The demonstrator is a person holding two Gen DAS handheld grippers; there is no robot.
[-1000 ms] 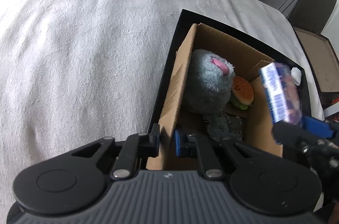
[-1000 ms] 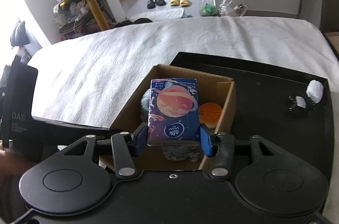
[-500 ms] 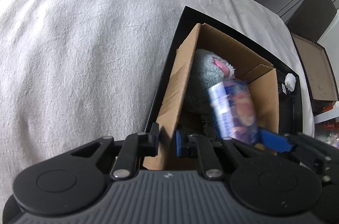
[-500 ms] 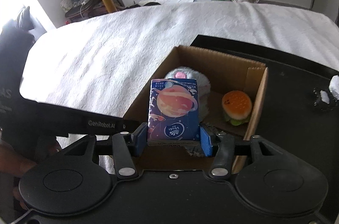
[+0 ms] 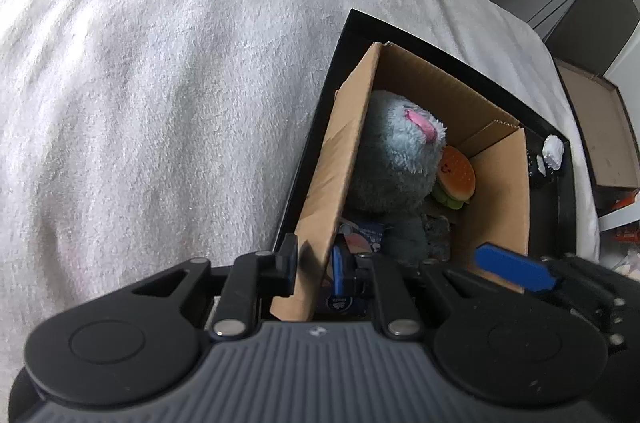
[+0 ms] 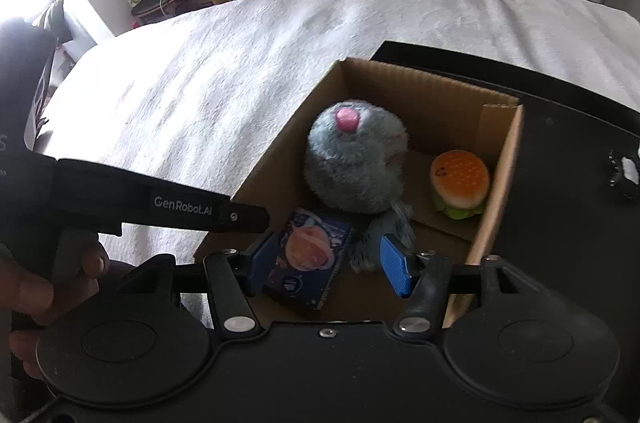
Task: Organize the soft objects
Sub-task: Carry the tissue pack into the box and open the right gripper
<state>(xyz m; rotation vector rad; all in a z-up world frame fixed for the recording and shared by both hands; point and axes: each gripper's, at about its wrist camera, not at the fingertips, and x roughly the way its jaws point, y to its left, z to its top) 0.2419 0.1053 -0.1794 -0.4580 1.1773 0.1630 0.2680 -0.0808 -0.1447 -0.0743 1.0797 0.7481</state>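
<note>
An open cardboard box (image 6: 420, 83) stands on a black tray (image 6: 560, 127). Inside are a grey plush toy (image 6: 356, 163) with a pink nose, a small burger toy (image 6: 460, 183) and a blue tissue pack (image 6: 308, 255) with a planet print, lying tilted in the near corner. My right gripper (image 6: 326, 261) hovers over that corner. Its jaws are opening, and the pack lies below and between them, free of the pads. My left gripper (image 5: 314, 267) is shut on the box's left wall (image 5: 340, 159) near the front corner. From the left wrist, the plush (image 5: 396, 159) hides most of the pack.
A white fuzzy blanket (image 5: 160, 83) covers the bed left of the tray. A small white object (image 6: 628, 169) sits on the tray's right side. A person's hand (image 6: 48, 287) grips the left gripper's handle. Slippers and a yellow table stand far behind.
The tissue pack was upright in my right gripper above the box; it now lies inside the box and the jaws have spread. My left gripper has kept its hold on the wall.
</note>
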